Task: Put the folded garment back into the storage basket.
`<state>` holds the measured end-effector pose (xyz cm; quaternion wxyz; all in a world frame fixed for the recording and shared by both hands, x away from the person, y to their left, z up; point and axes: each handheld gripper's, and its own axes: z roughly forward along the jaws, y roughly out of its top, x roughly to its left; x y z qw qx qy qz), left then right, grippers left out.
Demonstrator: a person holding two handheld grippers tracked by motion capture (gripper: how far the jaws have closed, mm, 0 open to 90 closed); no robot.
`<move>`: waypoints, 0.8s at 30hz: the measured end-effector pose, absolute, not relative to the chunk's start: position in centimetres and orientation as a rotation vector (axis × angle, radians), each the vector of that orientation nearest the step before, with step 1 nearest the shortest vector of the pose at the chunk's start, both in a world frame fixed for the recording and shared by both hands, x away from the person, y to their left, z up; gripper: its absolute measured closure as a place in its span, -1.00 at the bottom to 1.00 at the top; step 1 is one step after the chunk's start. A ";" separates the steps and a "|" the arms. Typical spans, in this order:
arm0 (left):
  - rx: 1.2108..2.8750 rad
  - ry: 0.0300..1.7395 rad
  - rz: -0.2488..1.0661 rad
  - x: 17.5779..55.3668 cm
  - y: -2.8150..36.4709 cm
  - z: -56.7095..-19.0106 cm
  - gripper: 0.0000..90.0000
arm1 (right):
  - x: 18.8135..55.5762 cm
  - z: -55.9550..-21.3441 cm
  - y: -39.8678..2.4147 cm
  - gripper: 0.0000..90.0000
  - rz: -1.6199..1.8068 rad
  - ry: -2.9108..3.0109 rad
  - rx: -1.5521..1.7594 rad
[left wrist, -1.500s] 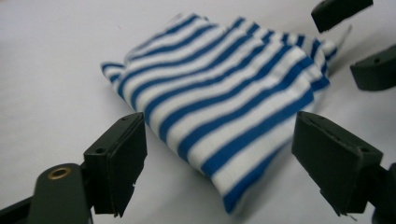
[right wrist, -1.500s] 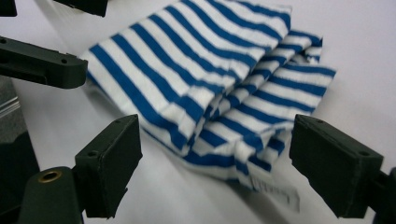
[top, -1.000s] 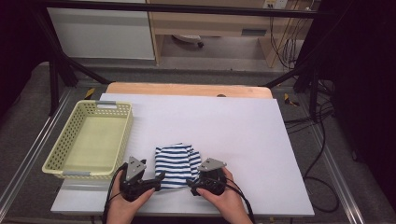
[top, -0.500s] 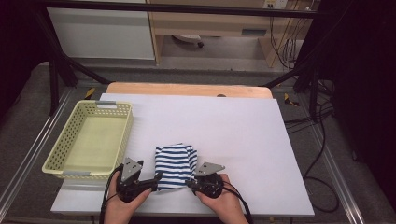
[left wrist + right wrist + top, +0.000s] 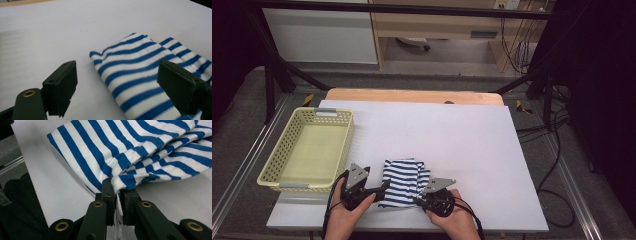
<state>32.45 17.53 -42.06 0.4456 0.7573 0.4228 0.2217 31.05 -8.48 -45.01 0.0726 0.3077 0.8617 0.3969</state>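
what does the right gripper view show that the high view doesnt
Right gripper view alone: the right gripper shut on an edge of the striped cloth, folds bunched at the pads and a white strip hanging down between them. Its jaws have just been closing.

High view alone: the yellow basket at the table's left, the left gripper by the cloth's other side, and both hands.

Both: the folded cloth on the white table.

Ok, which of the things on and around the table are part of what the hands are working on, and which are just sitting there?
In the job:
- striped cloth, folded on the table
- right gripper, jaws just closed on the cloth's edge
- left gripper, jaws open at the cloth's other side

Lying about:
- yellow basket, nothing in it
- cables on the floor beside the table
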 end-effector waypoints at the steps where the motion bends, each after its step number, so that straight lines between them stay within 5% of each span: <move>1: 1.880 1.047 0.557 33.1 17.3 -41.7 -0.62 | 31.1 -45.0 -8.5 0.85 1.192 2.589 0.924; 5: 1.860 1.091 0.537 36.7 16.6 -40.7 -0.38 | 31.2 -45.4 -8.5 0.84 1.203 2.590 0.937; 7: 1.897 1.096 0.568 38.3 16.2 -40.6 -0.04 | 31.1 -45.5 -8.6 0.83 1.203 2.585 0.912; 24: 1.929 1.221 0.419 40.3 17.3 -45.5 0.11 | 31.0 -45.5 -8.4 0.82 1.185 2.582 0.882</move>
